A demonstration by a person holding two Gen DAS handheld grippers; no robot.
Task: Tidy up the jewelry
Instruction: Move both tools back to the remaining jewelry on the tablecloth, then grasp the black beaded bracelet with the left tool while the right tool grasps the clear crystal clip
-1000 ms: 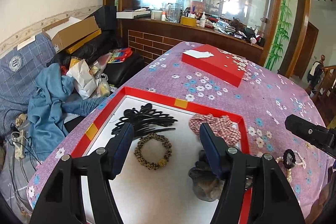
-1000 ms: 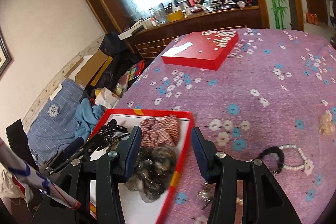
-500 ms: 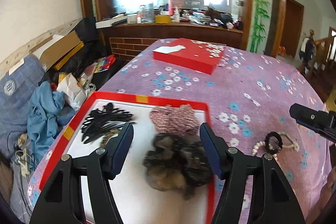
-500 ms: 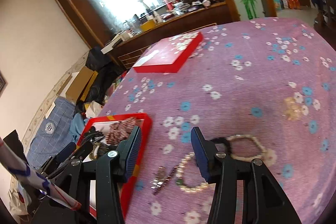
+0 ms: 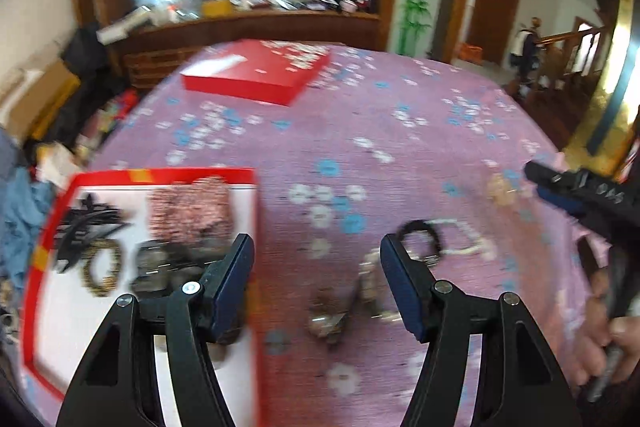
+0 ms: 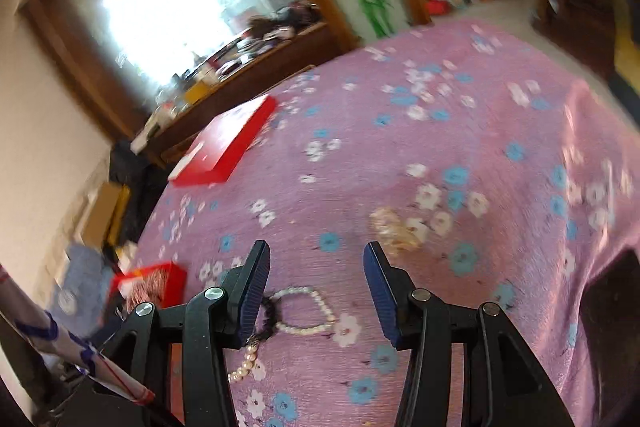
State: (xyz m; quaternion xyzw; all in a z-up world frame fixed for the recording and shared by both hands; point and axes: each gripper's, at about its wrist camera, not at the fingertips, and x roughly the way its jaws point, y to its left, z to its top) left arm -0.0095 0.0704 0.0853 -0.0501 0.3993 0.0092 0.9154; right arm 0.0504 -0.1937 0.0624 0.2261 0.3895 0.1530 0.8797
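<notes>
- The left gripper (image 5: 316,247) is seen with its jaws spread wide and nothing between them, held over the purple floral tablecloth (image 5: 400,155).
- The right gripper (image 6: 316,263) is likewise held agape and empty, above the same cloth.
- A red-rimmed tray (image 5: 52,203) with a white floor is seen at the left in the left wrist view, and four pieces are contained in it.
- A black hair claw (image 5: 88,223) is lodged at the far left of the tray, a leopard-print band (image 5: 100,267) just in front of it.
- A pink checked scrunchie (image 5: 192,211) is placed at the tray's far right, and a dark furry scrunchie (image 5: 168,263) lies just before it.
- Out on the cloth, a pearl strand (image 6: 304,311) is found loose beside a black beaded bracelet (image 6: 268,315); the two are touching.
- A small metallic piece (image 5: 328,315) is left on the cloth between the left fingers; its kind cannot be told through the blur.
- A pale gold-toned trinket (image 6: 392,227) is seen farther out, just beyond the right finger.
- A closed red box (image 5: 256,71) is set well apart at the far side of the table.
</notes>
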